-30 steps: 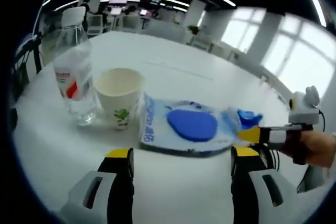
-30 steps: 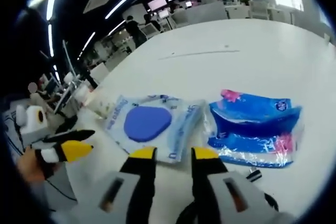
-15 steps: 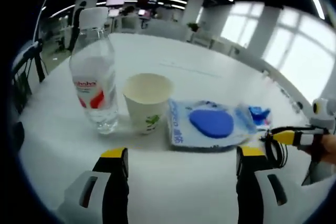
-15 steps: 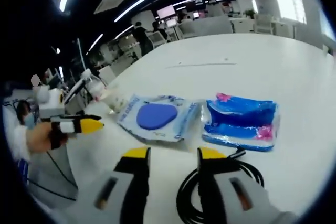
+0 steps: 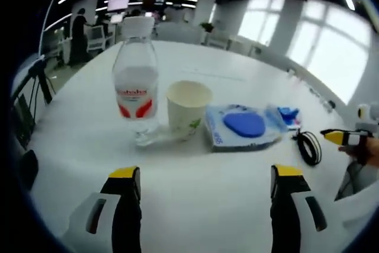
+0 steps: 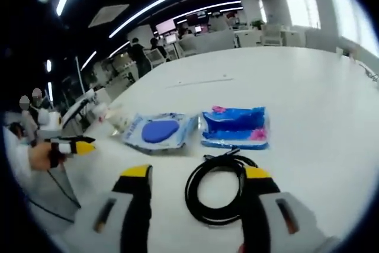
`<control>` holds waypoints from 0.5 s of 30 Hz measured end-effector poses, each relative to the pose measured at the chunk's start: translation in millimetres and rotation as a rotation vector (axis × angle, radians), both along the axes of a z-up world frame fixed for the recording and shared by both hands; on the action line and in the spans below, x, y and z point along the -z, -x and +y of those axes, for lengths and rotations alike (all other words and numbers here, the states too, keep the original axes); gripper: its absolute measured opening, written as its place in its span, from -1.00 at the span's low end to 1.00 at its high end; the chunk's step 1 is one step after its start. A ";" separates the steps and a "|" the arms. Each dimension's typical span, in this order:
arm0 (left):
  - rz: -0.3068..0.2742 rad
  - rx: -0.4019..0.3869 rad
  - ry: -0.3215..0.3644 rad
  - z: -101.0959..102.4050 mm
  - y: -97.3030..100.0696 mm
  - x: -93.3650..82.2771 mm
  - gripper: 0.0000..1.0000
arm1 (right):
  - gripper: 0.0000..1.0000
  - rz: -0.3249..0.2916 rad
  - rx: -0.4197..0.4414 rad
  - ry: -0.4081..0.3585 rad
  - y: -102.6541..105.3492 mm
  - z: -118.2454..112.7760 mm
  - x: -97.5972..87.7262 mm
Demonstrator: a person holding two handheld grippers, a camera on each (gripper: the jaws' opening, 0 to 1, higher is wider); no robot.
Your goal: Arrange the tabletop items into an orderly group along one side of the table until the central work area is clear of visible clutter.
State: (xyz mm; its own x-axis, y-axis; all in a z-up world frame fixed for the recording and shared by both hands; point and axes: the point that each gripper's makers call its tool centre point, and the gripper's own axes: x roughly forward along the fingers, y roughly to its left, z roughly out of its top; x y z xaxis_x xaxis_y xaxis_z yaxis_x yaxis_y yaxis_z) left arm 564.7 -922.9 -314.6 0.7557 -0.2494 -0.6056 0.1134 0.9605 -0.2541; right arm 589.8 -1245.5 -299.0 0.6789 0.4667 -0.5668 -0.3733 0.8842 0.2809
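A row of items lies across the white table (image 5: 195,199): a clear water bottle (image 5: 136,96) with a red label, a paper cup (image 5: 188,108), a pale wipes pack with a blue oval (image 5: 244,125), a blue pack (image 5: 289,115) and a coiled black cable (image 5: 308,146). My left gripper (image 5: 206,176) is open, held back from the bottle and cup with bare table between its jaws. My right gripper (image 6: 196,173) is open too, and the cable coil (image 6: 219,188) lies on the table between its jaws. Beyond it lie the blue pack (image 6: 235,127) and the wipes pack (image 6: 159,130).
The right gripper (image 5: 346,137) comes in at the right edge of the left gripper view. The left gripper (image 6: 74,145), held in a hand, comes in at the left of the right gripper view. The table (image 6: 308,87) stretches wide beyond the row. Office desks and people stand far behind.
Both grippers have drawn back from the row, so the items look smaller. My right gripper's jaws have spread wider and the cable coil has come between them.
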 end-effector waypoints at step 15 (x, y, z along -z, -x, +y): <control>-0.030 0.113 -0.033 26.1 42.9 -19.6 0.80 | 0.35 0.017 0.058 0.007 46.7 -26.0 3.2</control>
State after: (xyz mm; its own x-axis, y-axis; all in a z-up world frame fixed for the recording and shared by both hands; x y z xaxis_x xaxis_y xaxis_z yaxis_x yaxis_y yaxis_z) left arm 521.8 -896.8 -295.0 0.7415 -0.3143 -0.5928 0.2286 0.9490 -0.2172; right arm 543.1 -1271.5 -302.2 0.6951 0.4227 -0.5815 -0.3166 0.9062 0.2803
